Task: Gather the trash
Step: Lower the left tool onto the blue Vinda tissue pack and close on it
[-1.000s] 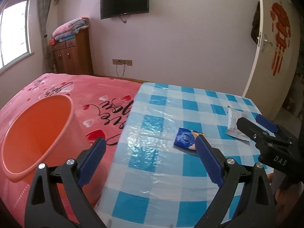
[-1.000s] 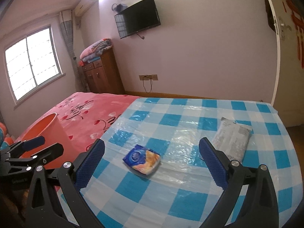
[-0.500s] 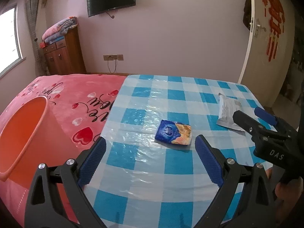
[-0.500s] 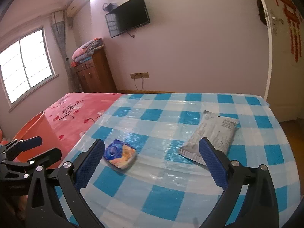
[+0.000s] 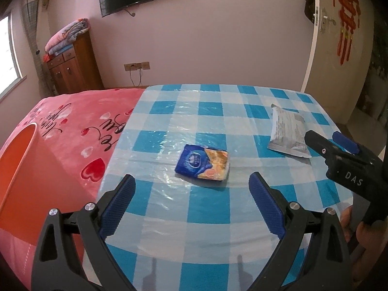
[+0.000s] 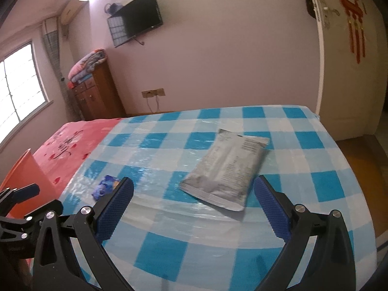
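Both pieces of trash lay on the checked tablecloth [image 5: 211, 218], nothing collected so far as the views showed. The left gripper [image 5: 191, 194] hung wide open and empty, lined up just short of the blue snack packet [image 5: 203, 162], which sat flat near the middle of the table, between the spread jaws and a little beyond them. No contact there.

Over on the right, the right gripper [image 6: 194, 196] was also spread wide with nothing in it, its blue pads [image 6: 116, 208] flanking the near end of the grey foil wrapper [image 6: 224, 167]. That wrapper lay flat and angled, far end pointing away to the right, apart from the blue packet [image 6: 105, 186] at its left.

The orange bucket [image 5: 17, 160] stood at the far left, beside the table, against the pink heart-print bedspread [image 5: 72, 131]. From here I could not see into it, so whether anything was already inside I could not tell.

By my reckoning the job was at its opening: two grabs and two drops into the bucket remained.
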Motion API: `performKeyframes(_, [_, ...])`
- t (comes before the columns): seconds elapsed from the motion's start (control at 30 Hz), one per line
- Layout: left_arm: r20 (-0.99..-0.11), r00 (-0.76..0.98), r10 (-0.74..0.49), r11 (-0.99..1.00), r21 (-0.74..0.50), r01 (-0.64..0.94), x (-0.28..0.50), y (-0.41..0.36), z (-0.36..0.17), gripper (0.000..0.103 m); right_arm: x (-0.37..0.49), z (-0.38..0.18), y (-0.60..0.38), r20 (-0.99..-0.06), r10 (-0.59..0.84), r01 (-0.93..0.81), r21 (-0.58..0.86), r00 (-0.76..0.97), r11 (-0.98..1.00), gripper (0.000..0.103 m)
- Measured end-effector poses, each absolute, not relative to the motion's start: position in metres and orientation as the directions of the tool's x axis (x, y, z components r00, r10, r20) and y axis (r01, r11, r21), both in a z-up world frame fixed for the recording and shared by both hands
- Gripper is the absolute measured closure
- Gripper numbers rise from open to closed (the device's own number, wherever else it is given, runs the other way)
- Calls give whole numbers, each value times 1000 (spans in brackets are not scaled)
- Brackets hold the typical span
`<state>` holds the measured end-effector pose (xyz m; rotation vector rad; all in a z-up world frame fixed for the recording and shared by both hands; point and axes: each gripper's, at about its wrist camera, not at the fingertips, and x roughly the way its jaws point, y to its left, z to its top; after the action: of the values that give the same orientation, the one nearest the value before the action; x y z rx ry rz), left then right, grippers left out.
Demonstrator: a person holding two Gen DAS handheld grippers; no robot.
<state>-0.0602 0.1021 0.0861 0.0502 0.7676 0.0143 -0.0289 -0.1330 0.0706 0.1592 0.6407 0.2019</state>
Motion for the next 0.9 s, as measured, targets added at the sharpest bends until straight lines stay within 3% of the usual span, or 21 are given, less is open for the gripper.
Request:
performKeyframes(0.23, [-719,695,14,1000,25,5,-49,93,79,8,-17,55,-164,-632,226,-65,268,742,961,5])
performKeyframes(0.9, [-797,591,-123,918,-318,-237,-4,108,36,8,-3,39,-214,-656,251,19,374,712,927,5])
